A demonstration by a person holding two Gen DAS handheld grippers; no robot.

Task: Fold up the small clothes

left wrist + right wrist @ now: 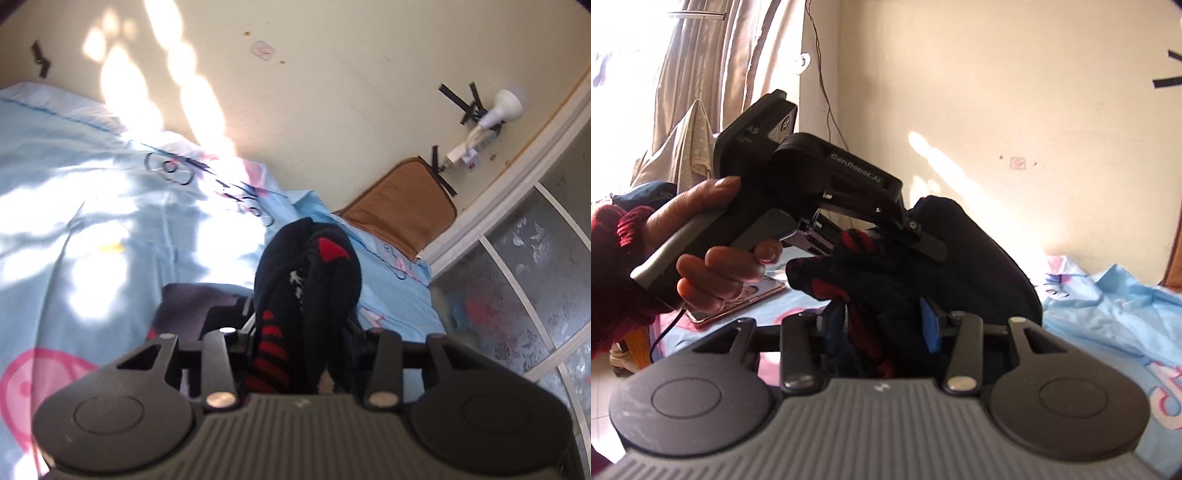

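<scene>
A bundle of dark navy socks with red stripes (306, 280) is held up above the light blue bedsheet (92, 206). My left gripper (306, 325) is shut on the bundle, which fills the gap between its fingers. In the right wrist view the same socks (886, 273) hang between both tools. My right gripper (882, 325) is shut on the socks' lower part, its blue pads (931, 328) pressed against the cloth. The left gripper (916, 236), held by a hand in a red sleeve (713, 258), clamps the socks from above.
A brown cushion (402, 206) leans on the cream wall at the bed's far end. A white lamp (498, 107) is taped to the wall. A frosted glass door (535, 280) stands at the right. A phone (738, 299) lies on the bed. Curtains (713, 74) hang at the left.
</scene>
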